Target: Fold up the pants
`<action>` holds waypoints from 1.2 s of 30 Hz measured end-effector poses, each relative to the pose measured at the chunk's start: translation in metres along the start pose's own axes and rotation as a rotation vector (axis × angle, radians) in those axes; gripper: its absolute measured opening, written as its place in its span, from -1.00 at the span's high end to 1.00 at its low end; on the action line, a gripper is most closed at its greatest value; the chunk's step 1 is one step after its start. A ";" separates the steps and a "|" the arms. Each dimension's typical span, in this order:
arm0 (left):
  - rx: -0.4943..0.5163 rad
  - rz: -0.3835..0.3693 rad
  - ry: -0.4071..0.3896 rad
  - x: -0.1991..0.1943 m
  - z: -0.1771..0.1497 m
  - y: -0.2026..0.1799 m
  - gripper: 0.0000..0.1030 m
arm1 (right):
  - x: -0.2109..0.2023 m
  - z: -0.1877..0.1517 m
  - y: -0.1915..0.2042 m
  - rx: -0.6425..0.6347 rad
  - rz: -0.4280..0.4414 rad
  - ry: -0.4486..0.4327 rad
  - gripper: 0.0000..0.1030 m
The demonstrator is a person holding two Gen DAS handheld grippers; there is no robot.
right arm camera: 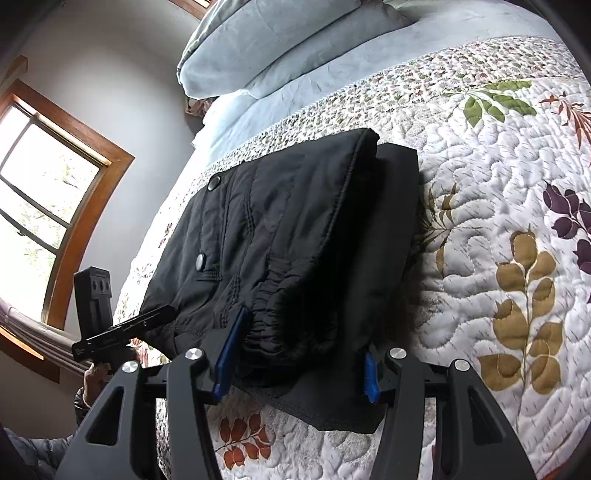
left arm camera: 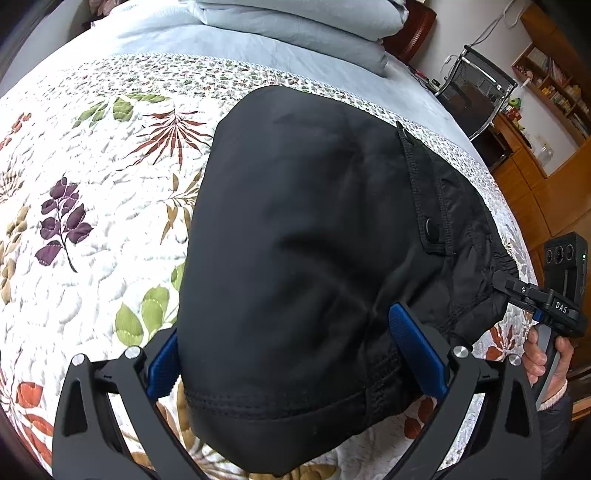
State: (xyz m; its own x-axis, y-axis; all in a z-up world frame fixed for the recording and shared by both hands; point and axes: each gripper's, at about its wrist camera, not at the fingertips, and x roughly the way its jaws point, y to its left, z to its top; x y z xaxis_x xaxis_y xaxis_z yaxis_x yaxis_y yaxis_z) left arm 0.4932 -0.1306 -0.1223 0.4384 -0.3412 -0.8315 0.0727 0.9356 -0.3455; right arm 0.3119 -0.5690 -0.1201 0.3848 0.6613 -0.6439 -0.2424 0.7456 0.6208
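Two grippers: both are working one folded bundle of black pants (left arm camera: 295,240), which is lying on the floral quilt (left arm camera: 92,221) of the bed.
Pants: they are sitting near the quilt's patterned border, towards 12 o'clock from the person, already doubled over, so the fold looks far along.
Left hand-held gripper (left arm camera: 291,354): its jaws are standing wide, straddling the hemmed end of the bundle at 6 o'clock in its own view; cloth is lying between the blue pads (left arm camera: 417,347), but I cannot tell whether they are pressing on it.
Why there: it seems to be bracketing that end so the layers are not sliding apart.
Right hand-held gripper (right arm camera: 297,363): it is standing about half open around the gathered waistband (right arm camera: 280,321), fabric bunching between the jaws; a firm pinch is not clear from here.
Seen from the left camera: the right tool's tip is reaching the bundle's edge at 4 o'clock, a hand (left arm camera: 546,354) gripping its handle.
Why both ends: holding opposite edges is likely keeping the stack square for a last tidy or fold.
Pillows (left arm camera: 295,22): they are resting at 12 o'clock, well apart from the pants.
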 end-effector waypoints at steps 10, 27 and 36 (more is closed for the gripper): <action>0.031 0.012 -0.023 0.005 -0.007 -0.003 -0.96 | 0.003 -0.006 -0.004 0.021 -0.009 0.000 -0.13; 0.064 0.036 -0.080 0.003 -0.022 -0.004 -0.96 | 0.014 0.001 -0.011 0.053 -0.010 -0.008 -0.32; 0.115 0.091 -0.129 -0.020 -0.033 -0.006 -0.94 | 0.007 -0.007 -0.015 0.073 -0.015 -0.024 -0.41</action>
State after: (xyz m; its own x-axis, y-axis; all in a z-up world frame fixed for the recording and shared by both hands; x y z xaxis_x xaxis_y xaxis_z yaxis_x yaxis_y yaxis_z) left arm 0.4542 -0.1326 -0.1176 0.5583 -0.2470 -0.7920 0.1260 0.9688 -0.2134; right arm 0.3125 -0.5753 -0.1371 0.4096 0.6469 -0.6432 -0.1708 0.7470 0.6426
